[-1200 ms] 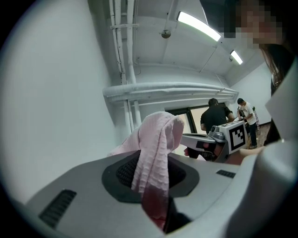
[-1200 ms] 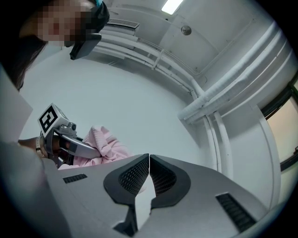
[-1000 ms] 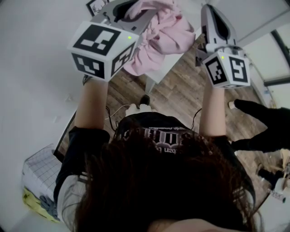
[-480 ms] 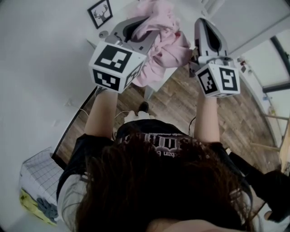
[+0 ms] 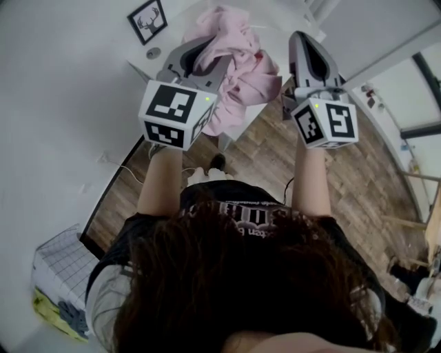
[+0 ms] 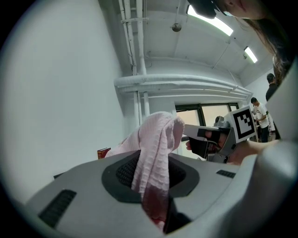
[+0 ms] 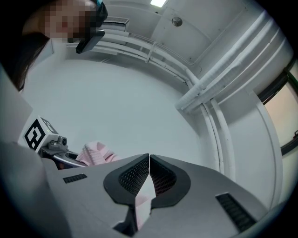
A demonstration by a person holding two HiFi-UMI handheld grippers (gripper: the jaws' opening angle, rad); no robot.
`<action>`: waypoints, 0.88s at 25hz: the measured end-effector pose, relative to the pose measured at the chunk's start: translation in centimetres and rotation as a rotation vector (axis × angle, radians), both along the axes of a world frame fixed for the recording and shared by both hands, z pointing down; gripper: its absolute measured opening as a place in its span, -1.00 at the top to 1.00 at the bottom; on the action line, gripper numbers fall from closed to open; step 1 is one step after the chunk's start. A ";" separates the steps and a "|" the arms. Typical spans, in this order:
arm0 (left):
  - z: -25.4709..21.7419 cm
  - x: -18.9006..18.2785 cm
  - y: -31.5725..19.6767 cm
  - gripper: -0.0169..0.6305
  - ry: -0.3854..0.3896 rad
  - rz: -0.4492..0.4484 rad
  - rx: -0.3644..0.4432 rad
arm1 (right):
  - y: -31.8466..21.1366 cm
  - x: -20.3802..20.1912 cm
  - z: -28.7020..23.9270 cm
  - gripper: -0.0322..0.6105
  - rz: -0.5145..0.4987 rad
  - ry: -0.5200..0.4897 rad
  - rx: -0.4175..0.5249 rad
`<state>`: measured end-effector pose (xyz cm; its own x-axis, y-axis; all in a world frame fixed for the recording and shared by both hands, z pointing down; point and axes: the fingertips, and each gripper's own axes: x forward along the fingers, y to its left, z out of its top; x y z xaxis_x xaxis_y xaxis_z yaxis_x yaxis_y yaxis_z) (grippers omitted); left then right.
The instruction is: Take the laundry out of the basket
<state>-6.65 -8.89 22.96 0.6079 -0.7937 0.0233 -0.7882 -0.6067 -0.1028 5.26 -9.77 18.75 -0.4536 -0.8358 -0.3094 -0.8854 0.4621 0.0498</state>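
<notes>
Pink garment (image 5: pixel 238 58): waffle-textured fabric, bunched and held up in the air between the two grippers, above the edge of a white surface (image 5: pixel 238 120). It hangs in loose folds and its lower part drapes toward that surface; whether it touches cannot be told.

Left gripper (image 6: pixel 150 160): jaws slightly apart and pinching a thick fold of the garment. The fold rises between the pads and flops over the top, as seen in the left gripper view.

Right gripper (image 7: pixel 149 160): jaws pressed almost together at the tips, with a thin pale-pink strip of the garment caught in the narrow gap below, per the right gripper view. In the head view it sits at the garment's right edge, level with the left gripper, both raised on bare forearms.

Basket (image 5: pixel 65 255): white, grid-patterned, on the floor at lower left of the head view, well apart from the garment; contents too small to make out, apart from a grey cloth beside it.

Surroundings: framed antler picture (image 5: pixel 147 19) near the surface's far corner, left of the garment; wood-plank floor (image 5: pixel 275 162) below and to the right of the surface.
</notes>
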 end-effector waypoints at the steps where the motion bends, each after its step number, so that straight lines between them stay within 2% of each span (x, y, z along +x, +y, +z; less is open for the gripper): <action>1: 0.2 0.0 -0.1 0.67 0.001 -0.006 -0.004 | -0.1 0.1 0.2 0.81 0.000 0.000 -0.005; 11: 0.8 -0.3 -0.6 0.67 -0.008 -0.062 -0.021 | -0.7 0.6 1.4 0.81 -0.002 0.022 -0.019; 22: 1.5 -0.3 -1.0 0.67 0.004 -0.070 -0.039 | -1.5 0.4 2.5 0.82 0.005 0.058 -0.034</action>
<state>-6.96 -9.91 24.48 0.5508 -0.8330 0.0531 -0.8294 -0.5533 -0.0767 5.67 -11.26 21.26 -0.4654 -0.8478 -0.2543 -0.8840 0.4597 0.0853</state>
